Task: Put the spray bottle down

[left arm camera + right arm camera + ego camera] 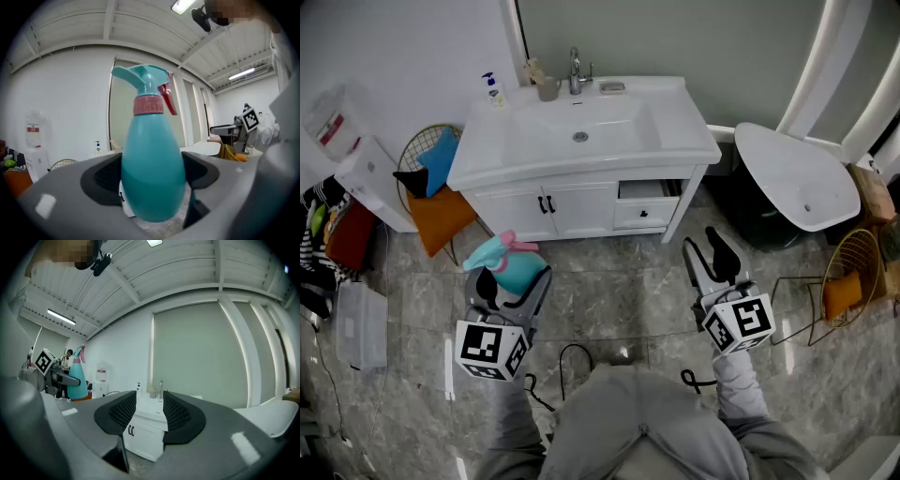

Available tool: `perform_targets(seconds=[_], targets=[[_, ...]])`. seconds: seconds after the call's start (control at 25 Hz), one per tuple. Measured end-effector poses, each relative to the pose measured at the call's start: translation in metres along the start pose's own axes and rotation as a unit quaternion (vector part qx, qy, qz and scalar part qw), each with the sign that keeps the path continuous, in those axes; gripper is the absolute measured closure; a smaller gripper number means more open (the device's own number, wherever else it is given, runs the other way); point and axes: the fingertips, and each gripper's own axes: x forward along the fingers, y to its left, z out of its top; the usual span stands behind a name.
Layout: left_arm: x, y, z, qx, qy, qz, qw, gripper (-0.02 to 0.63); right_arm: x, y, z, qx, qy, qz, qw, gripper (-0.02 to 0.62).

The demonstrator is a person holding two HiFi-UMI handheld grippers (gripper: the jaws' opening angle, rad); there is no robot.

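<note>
A teal spray bottle [517, 265] with a pink collar and trigger stands upright between the jaws of my left gripper [514, 281], held over the grey marble floor in front of the vanity. In the left gripper view the bottle [152, 159] fills the gap between the two black pads, which press on its belly; the gripper [152, 176] is shut on it. My right gripper [705, 251] hovers to the right at about the same height. Its jaws [150, 408] stand a little apart with nothing between them. The bottle [78, 373] also shows far left in the right gripper view.
A white vanity [487, 159] with sink, faucet [576, 70] and soap bottle [494, 91] stands ahead, one drawer [642, 192] slightly pulled out. A white tub [797, 178] and wire basket [848, 272] are at right. An orange cushion [441, 216] and a water dispenser [356, 159] sit at left. A black cable [572, 356] lies on the floor.
</note>
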Motion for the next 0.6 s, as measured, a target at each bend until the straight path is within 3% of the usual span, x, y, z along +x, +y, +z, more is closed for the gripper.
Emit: perform_targets(seconds=[0.6], targets=[[0.0089, 0.0016, 0.0006, 0.002, -0.001, 0.000, 1.0000, 0.167, 0.0069, -0.0042, -0.0001, -0.002, 0.000, 0.002, 1.000, 0.416]])
